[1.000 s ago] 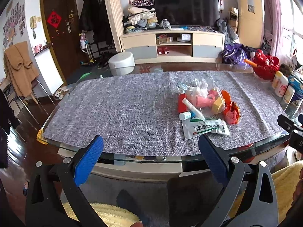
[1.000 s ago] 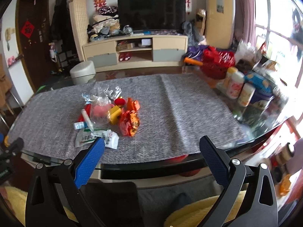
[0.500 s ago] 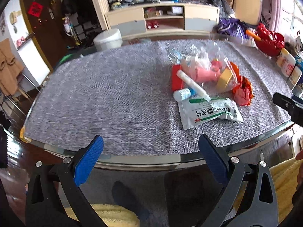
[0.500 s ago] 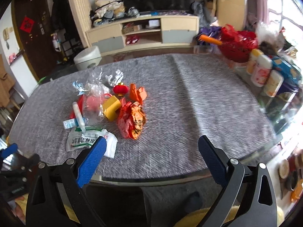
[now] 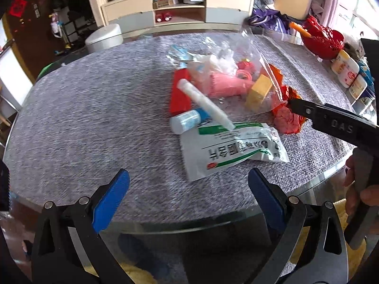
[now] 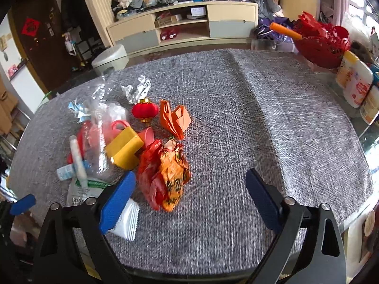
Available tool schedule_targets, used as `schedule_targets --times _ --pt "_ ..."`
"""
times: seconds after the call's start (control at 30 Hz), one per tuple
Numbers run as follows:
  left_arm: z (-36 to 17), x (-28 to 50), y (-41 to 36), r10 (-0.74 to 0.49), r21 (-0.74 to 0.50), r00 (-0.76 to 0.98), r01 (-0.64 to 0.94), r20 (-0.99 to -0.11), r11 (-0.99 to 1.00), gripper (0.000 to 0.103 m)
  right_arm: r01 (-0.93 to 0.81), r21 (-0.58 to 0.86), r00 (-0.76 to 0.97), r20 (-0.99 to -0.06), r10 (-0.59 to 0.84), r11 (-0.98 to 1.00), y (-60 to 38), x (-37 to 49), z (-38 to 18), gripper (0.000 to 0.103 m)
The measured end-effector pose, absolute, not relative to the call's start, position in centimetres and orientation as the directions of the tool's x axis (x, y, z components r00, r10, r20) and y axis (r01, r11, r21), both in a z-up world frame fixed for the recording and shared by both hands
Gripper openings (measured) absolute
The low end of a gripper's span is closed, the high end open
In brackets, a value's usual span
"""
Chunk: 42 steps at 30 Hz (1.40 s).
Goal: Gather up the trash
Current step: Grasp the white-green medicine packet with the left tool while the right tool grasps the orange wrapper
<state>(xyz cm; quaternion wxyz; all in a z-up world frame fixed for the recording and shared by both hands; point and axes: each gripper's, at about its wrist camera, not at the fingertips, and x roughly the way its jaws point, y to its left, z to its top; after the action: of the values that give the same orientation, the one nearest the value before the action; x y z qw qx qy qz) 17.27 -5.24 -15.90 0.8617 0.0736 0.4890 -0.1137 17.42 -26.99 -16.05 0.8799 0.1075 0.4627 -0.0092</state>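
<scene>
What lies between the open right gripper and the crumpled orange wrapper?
Nothing: in the right wrist view, only bare grey cloth separates the right gripper from the orange wrapper.

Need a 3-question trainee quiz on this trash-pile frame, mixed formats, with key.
1. True or false: the left gripper is shut on the white-and-green pouch.
2. Multiple choice: what lies across the pouch's far edge? A) white tube B) a spoon C) a remote
3. Fill in: in the right wrist view, the right gripper is open over the gray mat, and the crumpled red-orange wrapper lies just beyond its ______ finger.

Key: 1 false, both grippers are open and hold nothing; 2 A; 3 left.
</scene>
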Motion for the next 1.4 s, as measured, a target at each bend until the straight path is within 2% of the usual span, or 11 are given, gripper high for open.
schedule_targets --times 0.1,0.23,0.37,0.47,0.53,0.57,0.63,0.93,1.23,1.33,1.4 --pt "-16.5 18.0 -6.1 -0.155 -0.016 0.472 0.286 -0.868 0.958 0.095 0.094 0.215 0.552 -0.824 0.129 0.972 -27.1 18.1 -16.6 0.078" --pt "-16.9 19.2 -7.1 -0.193 -0.064 0.447 0.287 -0.873 0.956 0.095 0.072 0.24 0.546 -0.821 0.163 0.968 -26.9 18.7 -17.0 0.074" --pt "-17.7 20.4 -8.2 -0.196 -0.075 0.432 0.283 -0.88 0.956 0.095 0.035 0.253 0.53 -0.825 0.196 0.967 -26.4 19.5 -17.4 0.061" --pt "-18.7 20.8 -8.6 -0.206 -0.094 0.403 0.28 -0.892 0.955 0.095 0.015 0.244 0.533 -0.823 0.199 0.97 -26.2 19.7 -17.4 0.059" --pt "-19.1 21.0 -8.9 -0.206 -0.097 0.394 0.279 -0.896 0.955 0.095 0.005 0.249 0.535 -0.819 0.208 0.969 -26.2 19.9 -17.4 0.053" --pt "-19.3 20.9 -9.2 -0.196 -0.083 0.401 0.283 -0.895 0.956 0.095 -0.001 0.255 0.535 -0.817 0.216 0.967 -26.4 19.9 -17.4 0.045" --pt "-19.5 20.9 -9.6 -0.174 -0.054 0.41 0.288 -0.895 0.956 0.095 -0.011 0.276 0.532 -0.813 0.239 0.961 -26.4 20.0 -17.3 0.037" --pt "-19.9 20.2 -11.0 -0.147 -0.003 0.436 0.314 -0.888 0.949 0.093 -0.027 0.256 0.549 -0.804 0.228 0.966 -26.5 19.3 -17.0 0.032" --pt "-19.1 19.6 -10.3 -0.159 -0.012 0.445 0.316 -0.881 0.949 0.074 -0.002 0.266 0.568 -0.793 0.22 0.964 -27.9 17.8 -16.2 0.031" --pt "-18.9 19.6 -9.7 -0.161 -0.019 0.445 0.308 -0.881 0.951 0.064 -0.001 0.269 0.576 -0.787 0.221 0.963 -28.1 17.1 -15.7 0.031" --pt "-18.6 19.6 -9.0 -0.16 -0.025 0.447 0.293 -0.88 0.956 0.049 -0.001 0.273 0.577 -0.785 0.224 0.962 -28.1 16.8 -15.4 0.031"
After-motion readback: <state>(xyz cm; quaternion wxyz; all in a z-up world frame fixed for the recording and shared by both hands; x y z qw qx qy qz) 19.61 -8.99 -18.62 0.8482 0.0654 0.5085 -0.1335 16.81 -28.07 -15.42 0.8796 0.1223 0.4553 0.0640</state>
